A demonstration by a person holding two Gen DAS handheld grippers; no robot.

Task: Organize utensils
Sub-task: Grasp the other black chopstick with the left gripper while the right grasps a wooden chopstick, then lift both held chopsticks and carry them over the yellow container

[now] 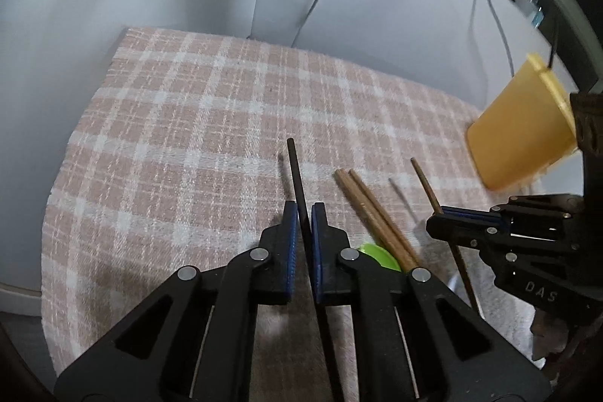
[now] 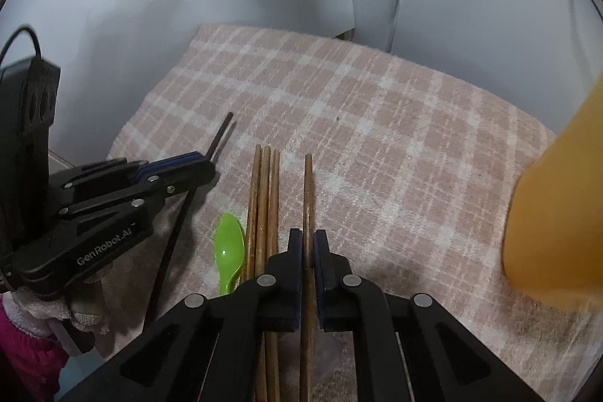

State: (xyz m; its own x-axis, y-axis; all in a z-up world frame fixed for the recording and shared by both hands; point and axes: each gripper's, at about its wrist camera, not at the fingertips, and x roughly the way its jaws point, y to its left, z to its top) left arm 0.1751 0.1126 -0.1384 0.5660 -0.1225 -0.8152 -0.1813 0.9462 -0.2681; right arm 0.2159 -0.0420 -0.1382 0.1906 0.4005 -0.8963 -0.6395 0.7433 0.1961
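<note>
My left gripper (image 1: 303, 213) is shut on a black chopstick (image 1: 294, 168) whose tip points away over the pink checked cloth (image 1: 181, 123). In the right wrist view this left gripper (image 2: 206, 169) sits at the left, with the black chopstick (image 2: 222, 134) sticking out beyond its tips. My right gripper (image 2: 308, 240) is shut on a single brown chopstick (image 2: 308, 183). A bundle of brown chopsticks (image 2: 264, 187) lies just left of it on the cloth, beside a green spoon (image 2: 228, 247). In the left wrist view the right gripper (image 1: 439, 219) stands to the right of them.
A yellow-orange plastic cup (image 1: 524, 130) stands at the cloth's right side, close to the right gripper and blurred large in its view (image 2: 557, 213). Grey-white surface and thin cables (image 1: 493, 25) lie beyond the cloth. A gloved hand and pink sleeve (image 2: 26, 334) show at lower left.
</note>
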